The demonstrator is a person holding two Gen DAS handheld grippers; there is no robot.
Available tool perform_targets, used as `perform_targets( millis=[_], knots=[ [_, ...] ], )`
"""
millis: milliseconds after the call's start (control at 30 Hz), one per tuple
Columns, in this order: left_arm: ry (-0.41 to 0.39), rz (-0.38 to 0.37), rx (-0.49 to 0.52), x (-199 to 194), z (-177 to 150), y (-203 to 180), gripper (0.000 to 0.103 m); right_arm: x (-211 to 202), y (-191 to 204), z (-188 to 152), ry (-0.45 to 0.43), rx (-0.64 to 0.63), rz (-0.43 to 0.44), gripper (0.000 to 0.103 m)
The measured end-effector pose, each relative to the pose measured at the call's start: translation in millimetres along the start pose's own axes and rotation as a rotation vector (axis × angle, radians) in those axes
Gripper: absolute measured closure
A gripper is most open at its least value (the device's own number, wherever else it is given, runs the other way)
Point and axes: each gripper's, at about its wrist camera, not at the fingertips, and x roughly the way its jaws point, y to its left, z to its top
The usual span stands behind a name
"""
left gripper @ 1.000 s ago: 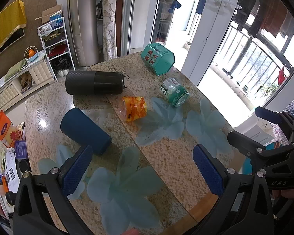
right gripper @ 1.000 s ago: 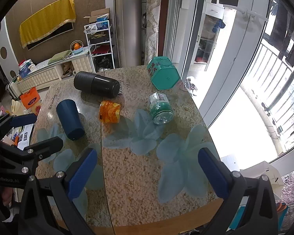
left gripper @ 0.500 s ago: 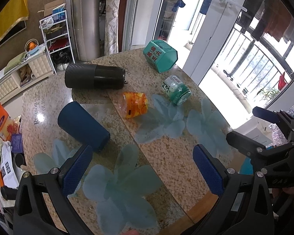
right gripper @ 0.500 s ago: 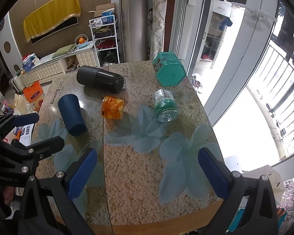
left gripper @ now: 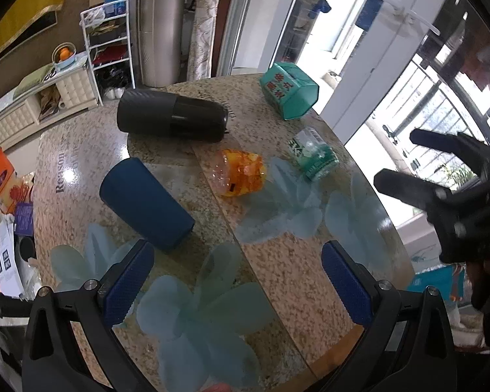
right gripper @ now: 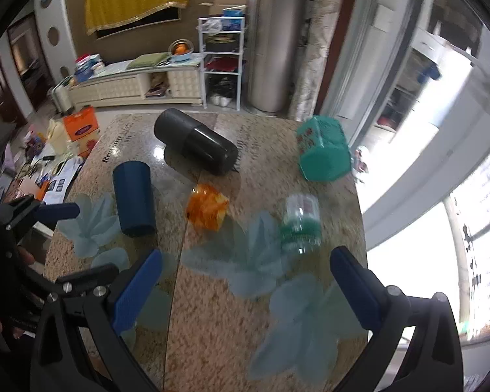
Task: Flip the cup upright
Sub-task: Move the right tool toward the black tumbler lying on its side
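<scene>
We see the blue cup (left gripper: 146,204) lying on its side on the granite table (left gripper: 277,254), nothing touching it. We'll use the cup as the reference.

- Black cylinder (left gripper: 171,116): also on its side, just beyond the cup toward the far edge of the table; apart from it in the left view.
- Orange plastic jar (left gripper: 241,177): on its side, near the cup on its window side, between the cup and the green-capped clear bottle (left gripper: 314,154).
- Bottle: tipped over, farther from the cup than the jar.
- Teal box (left gripper: 289,90): farthest from the cup, at the far window-side edge of the table.
- White shelf rack (right gripper: 221,62): off the table, on the floor beyond the black cylinder.

Our left gripper (left gripper: 235,281) hovers above the table on the near side of the cup, fingers spread wide, holding nothing; its left pad (left gripper: 127,282) sits close to the cup's near end in the left view. Our right gripper (right gripper: 245,290) is also spread wide and empty, above the table's near edge, well apart from the cup (right gripper: 134,202). The right view is motion-blurred.
</scene>
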Motion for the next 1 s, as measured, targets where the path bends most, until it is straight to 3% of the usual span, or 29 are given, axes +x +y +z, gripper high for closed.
perform_targets(
  millis=[267, 633, 1000],
  knots=[
    [0.02, 0.015, -0.077, 13.3, 10.2, 19.3, 0.0, 29.9, -0.7, 39.9, 0.011, -0.181, 0.048, 0.0],
    [0.075, 0.035, -0.182, 37.9, 5.2, 40.0, 0.0, 101.2, 16.2, 90.4, 0.098, -0.43, 0.144, 0.0],
    [0.095, 0.036, -0.231, 49.6, -14.6, 41.5, 0.0, 175.3, 42.5, 120.2, 0.216, -0.536, 0.236, 0.0]
  ],
)
